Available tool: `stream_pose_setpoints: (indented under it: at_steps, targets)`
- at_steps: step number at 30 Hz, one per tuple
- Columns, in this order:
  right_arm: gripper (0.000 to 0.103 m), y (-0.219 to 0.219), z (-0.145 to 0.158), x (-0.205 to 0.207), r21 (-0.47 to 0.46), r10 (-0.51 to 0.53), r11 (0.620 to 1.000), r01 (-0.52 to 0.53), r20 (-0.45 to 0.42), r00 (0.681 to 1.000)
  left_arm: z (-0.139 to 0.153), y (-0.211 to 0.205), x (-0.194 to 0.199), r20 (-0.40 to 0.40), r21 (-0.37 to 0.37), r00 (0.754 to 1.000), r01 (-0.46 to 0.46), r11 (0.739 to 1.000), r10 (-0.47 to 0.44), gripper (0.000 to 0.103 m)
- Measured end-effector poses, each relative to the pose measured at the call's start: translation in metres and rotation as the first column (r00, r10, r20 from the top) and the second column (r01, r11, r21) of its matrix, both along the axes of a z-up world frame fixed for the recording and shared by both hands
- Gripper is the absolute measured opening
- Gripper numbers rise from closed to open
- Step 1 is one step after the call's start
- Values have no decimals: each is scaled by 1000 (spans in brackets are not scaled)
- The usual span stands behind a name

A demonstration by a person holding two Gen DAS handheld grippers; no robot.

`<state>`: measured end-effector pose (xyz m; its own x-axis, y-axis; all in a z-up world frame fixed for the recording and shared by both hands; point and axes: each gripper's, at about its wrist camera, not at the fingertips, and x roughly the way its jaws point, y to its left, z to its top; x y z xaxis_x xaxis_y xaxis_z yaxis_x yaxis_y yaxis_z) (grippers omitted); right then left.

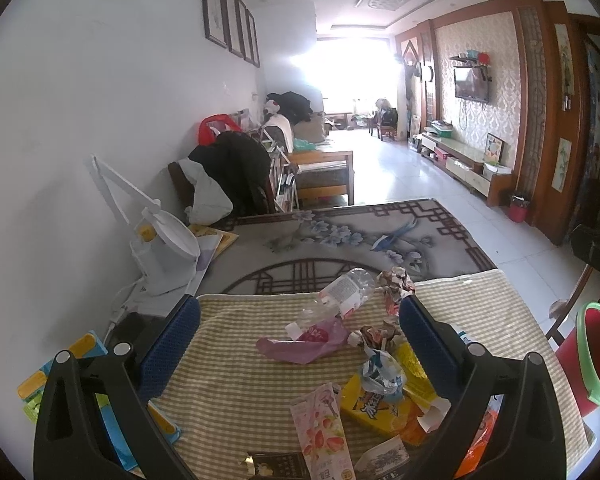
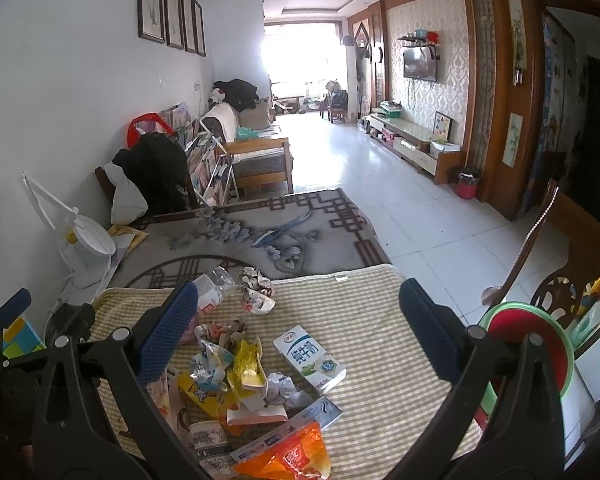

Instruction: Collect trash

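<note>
Trash lies on a checked cloth [image 1: 240,392] on the table: a clear plastic bottle [image 1: 346,290], a pink bag [image 1: 304,342], crumpled wrappers [image 1: 396,284], a yellow carton [image 1: 380,404] and a pink strawberry carton [image 1: 324,428]. My left gripper [image 1: 298,338] is open above the pile and holds nothing. In the right wrist view I see a white milk carton [image 2: 310,358], an orange bag [image 2: 288,454], yellow packaging [image 2: 248,364] and crumpled paper [image 2: 282,388]. My right gripper [image 2: 298,330] is open and empty above the milk carton. A red bin with a green rim [image 2: 536,340] stands at the table's right.
A white desk lamp [image 1: 160,248] stands at the left by the wall, with colourful toy blocks [image 1: 52,384] near the left fingers. A patterned grey table cover [image 1: 360,236] lies beyond the cloth. A wooden chair [image 2: 540,240] stands by the bin [image 1: 592,360].
</note>
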<state>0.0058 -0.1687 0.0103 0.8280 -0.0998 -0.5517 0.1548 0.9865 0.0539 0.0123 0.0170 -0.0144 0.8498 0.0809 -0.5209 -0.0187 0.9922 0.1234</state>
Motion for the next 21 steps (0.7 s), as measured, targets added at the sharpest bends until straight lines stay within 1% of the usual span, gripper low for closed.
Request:
stream_pose_setpoints:
  at_steps: [5, 10, 16, 18, 20, 21]
  targets:
    - [100, -1, -2, 2, 20, 6, 1000, -6, -24, 1000, 1, 3, 0, 3, -15, 1000, 1, 1000, -1, 95]
    - [100, -1, -3, 2, 19, 7, 1000, -7, -23, 1000, 1, 4, 1, -2, -20, 1000, 4, 1000, -4, 95]
    - [99, 0, -6, 3, 21, 14, 1000, -14, -31, 999, -1, 10, 0, -14, -43, 1000, 8, 999, -8, 95]
    - [99, 2, -7, 2, 20, 17, 1000, -17, -31, 999, -3, 14, 1, -24, -73, 1000, 18, 997, -19, 95]
    - [100, 5, -9, 2, 23, 29, 999, -28, -35, 999, -9, 28, 6, -58, -160, 998, 28, 987, -38, 95]
    - [100, 6, -13, 2, 31, 48, 998, -47, -47, 998, -14, 39, 10, -85, -203, 996, 12, 979, -30, 95]
